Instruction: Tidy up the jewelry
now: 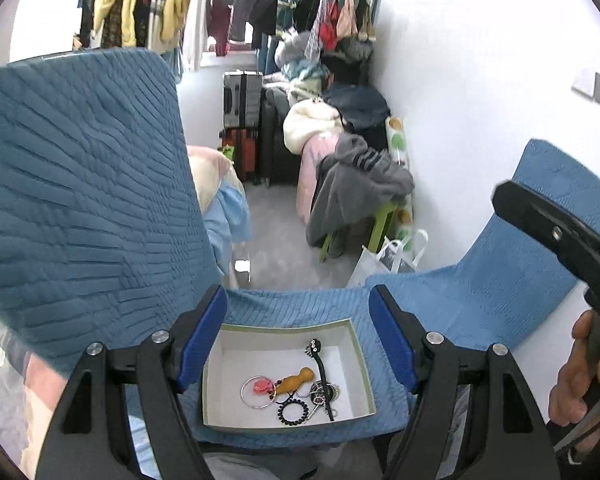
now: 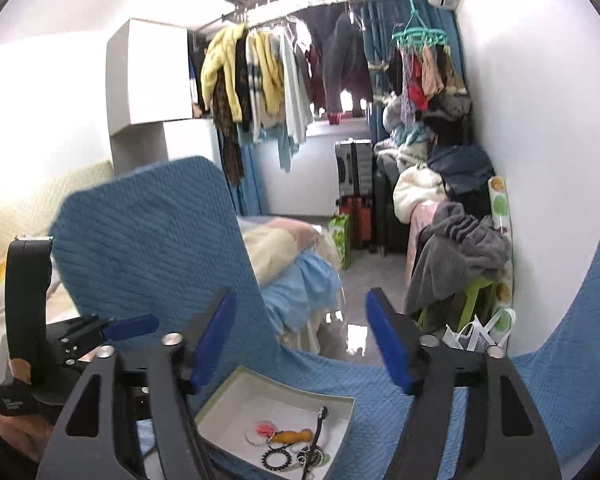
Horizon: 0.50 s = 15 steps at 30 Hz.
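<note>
With every piece already heaped in the white box (image 1: 216, 376), both grippers hang above it, jaws spread and empty.
The left gripper (image 1: 298, 344) and right gripper (image 2: 300, 344) hover; sorting the tangled jewelry (image 1: 296, 388) likely comes next.

The right gripper (image 1: 556, 236) enters the left wrist view only as a black body cut off by the frame's right edge; its fingertips are out of view there. The hand (image 1: 576, 380) holding it is cropped likewise. In the right wrist view, the tray (image 2: 220, 400) is partly hidden behind the near gripper finger, and its jewelry pile (image 2: 296, 448) runs off the bottom edge, blurred; individual chain pieces cannot be told apart.
</note>
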Tool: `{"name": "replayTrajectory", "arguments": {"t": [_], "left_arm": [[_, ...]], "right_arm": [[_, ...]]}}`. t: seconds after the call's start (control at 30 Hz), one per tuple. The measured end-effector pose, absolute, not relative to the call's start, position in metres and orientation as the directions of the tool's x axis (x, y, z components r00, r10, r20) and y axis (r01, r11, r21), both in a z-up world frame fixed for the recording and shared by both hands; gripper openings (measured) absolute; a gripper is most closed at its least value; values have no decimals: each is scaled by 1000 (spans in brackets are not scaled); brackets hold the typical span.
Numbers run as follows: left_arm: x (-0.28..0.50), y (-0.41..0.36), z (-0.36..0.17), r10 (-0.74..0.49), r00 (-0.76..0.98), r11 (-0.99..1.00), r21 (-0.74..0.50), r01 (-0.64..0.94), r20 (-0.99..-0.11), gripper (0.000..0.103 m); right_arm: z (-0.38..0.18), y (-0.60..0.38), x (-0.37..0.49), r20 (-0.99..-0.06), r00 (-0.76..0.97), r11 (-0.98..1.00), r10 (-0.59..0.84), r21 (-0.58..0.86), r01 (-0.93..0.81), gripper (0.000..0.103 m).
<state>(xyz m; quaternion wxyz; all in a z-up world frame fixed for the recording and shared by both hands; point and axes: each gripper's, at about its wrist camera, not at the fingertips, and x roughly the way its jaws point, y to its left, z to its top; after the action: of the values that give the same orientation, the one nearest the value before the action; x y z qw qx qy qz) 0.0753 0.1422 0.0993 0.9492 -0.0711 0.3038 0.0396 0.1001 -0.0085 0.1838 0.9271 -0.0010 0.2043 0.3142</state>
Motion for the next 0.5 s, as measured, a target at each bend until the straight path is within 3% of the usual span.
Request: {"name": "replayTrajectory", "arguments": {"t": [0.17, 0.23, 0.3, 0.5], "left_arm": [[54, 142, 106, 44, 839, 980, -139, -142, -543, 77], [48, 141, 107, 34, 844, 977, -160, -140, -535, 77], [41, 139, 108, 38, 848, 976, -163, -145, -528, 77], [29, 131, 103, 75, 838, 974, -139, -178, -541, 78]], "right_arm": [[189, -23, 78, -351, 742, 816, 570, 139, -561, 81], [188, -27, 72, -346, 753, 824, 560, 134, -551, 94], [183, -30, 64, -341, 764, 832, 548, 127, -540, 99], [162, -34, 52, -386, 759, 845, 524, 125, -519, 103]]}}
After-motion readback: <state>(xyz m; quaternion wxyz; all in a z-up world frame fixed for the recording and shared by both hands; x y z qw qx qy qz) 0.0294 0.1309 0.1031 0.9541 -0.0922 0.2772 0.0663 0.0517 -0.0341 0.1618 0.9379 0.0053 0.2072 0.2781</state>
